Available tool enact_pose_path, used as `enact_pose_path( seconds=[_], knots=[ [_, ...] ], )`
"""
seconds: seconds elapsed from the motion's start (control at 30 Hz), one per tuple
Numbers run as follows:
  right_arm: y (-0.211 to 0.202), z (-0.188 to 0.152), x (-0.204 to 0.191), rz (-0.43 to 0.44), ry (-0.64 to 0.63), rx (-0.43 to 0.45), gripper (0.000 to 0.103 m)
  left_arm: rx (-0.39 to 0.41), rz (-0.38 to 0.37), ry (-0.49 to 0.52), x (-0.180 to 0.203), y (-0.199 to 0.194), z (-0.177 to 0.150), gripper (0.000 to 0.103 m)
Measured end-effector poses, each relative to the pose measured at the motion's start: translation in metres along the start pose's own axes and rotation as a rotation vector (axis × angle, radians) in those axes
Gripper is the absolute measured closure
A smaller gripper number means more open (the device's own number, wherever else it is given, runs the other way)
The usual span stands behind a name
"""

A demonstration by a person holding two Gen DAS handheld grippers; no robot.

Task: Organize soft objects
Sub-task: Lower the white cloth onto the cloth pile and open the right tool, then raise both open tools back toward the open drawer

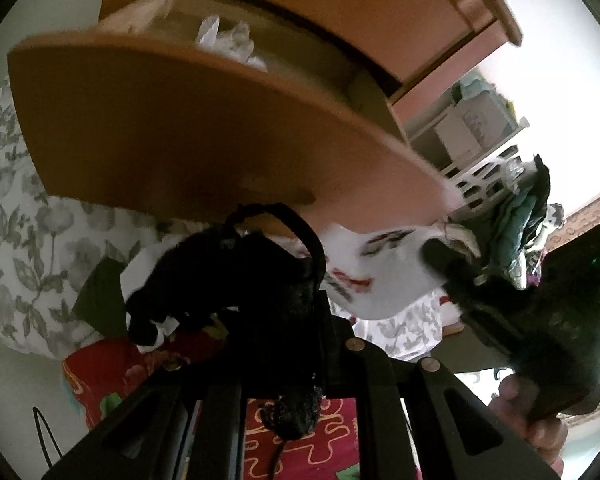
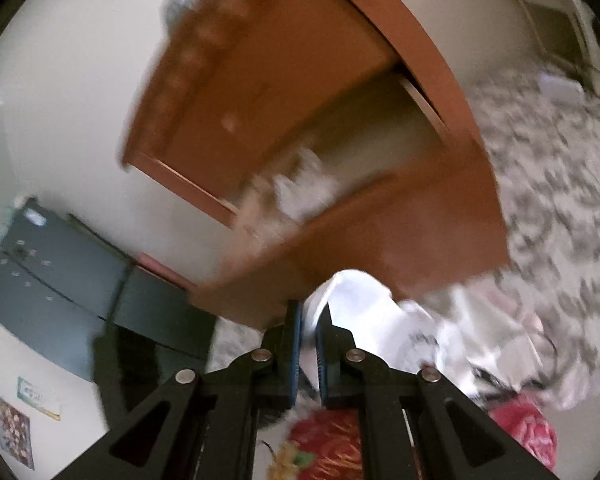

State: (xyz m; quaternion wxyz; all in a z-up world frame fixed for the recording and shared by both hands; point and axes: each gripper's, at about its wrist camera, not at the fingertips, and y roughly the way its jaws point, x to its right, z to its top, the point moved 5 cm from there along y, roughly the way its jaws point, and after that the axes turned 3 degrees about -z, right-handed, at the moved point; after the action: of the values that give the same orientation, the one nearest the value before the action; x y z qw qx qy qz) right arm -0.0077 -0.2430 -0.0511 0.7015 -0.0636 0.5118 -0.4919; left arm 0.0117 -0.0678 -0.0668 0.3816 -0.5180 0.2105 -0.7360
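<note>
1. Drawer (image 1: 188, 120): large, wooden, pulled open, filling 10 to 2 o'clock in the left wrist view; a crumpled white item (image 1: 228, 40) lies inside. In the right wrist view the drawer front sits at 12 o'clock, blurred.

2. Bed (image 1: 16, 184): floral cover, at 9 o'clock in the left view.

3. White garment (image 1: 384, 276): printed, stretched between both tools just below the drawer front, at centre in the left view.

4. Left hand-held gripper (image 1: 300, 320): nearly shut; a dark cloth (image 1: 204, 284) drapes over its fingers and hides exactly what they pinch.

5. Right hand-held gripper (image 2: 309, 344): closed on the garment's white edge between blue pads (image 2: 295, 340).

Handling, as a judgement: keep both pinches firm and the cloth taut, and lift the garment over the drawer front before letting go, since the front panel stands in the way.

Surroundings: white basket (image 1: 484, 176) with a clothes pile (image 1: 528, 216) at 3 o'clock; red patterned fabric (image 1: 312, 440) at 6 o'clock.
</note>
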Motion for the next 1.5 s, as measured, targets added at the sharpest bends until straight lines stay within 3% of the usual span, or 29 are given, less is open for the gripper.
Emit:
enact_pose_path(
  seconds=[0.2,0.6,0.8,1.07,1.17,1.27,1.5],
  knots=[
    [0.026,-0.024,0.028,-0.146,0.023,-0.118,0.095,-0.073,0.042,-0.031,-0.011,0.021,-0.011,0.093],
    [0.037,-0.043,0.049,-0.328,-0.013,-0.173,0.093,-0.163,0.115,-0.035,-0.019,0.048,-0.033,0.09],
    [0.036,-0.05,0.054,-0.388,-0.045,-0.196,0.092,-0.208,0.148,-0.032,-0.021,0.054,-0.04,0.063],
    [0.031,-0.049,0.052,-0.444,-0.078,-0.194,0.085,-0.191,0.155,-0.041,-0.018,0.041,-0.035,0.041],
    [0.026,-0.048,0.05,-0.456,-0.092,-0.183,0.083,-0.18,0.146,-0.045,-0.018,0.034,-0.033,0.038],
    [0.021,-0.046,0.048,-0.463,-0.1,-0.17,0.074,-0.169,0.135,-0.051,-0.016,0.029,-0.031,0.032],
    [0.014,-0.044,0.043,-0.467,-0.111,-0.148,0.062,-0.168,0.124,-0.053,-0.018,0.025,-0.032,0.03]
  ],
)
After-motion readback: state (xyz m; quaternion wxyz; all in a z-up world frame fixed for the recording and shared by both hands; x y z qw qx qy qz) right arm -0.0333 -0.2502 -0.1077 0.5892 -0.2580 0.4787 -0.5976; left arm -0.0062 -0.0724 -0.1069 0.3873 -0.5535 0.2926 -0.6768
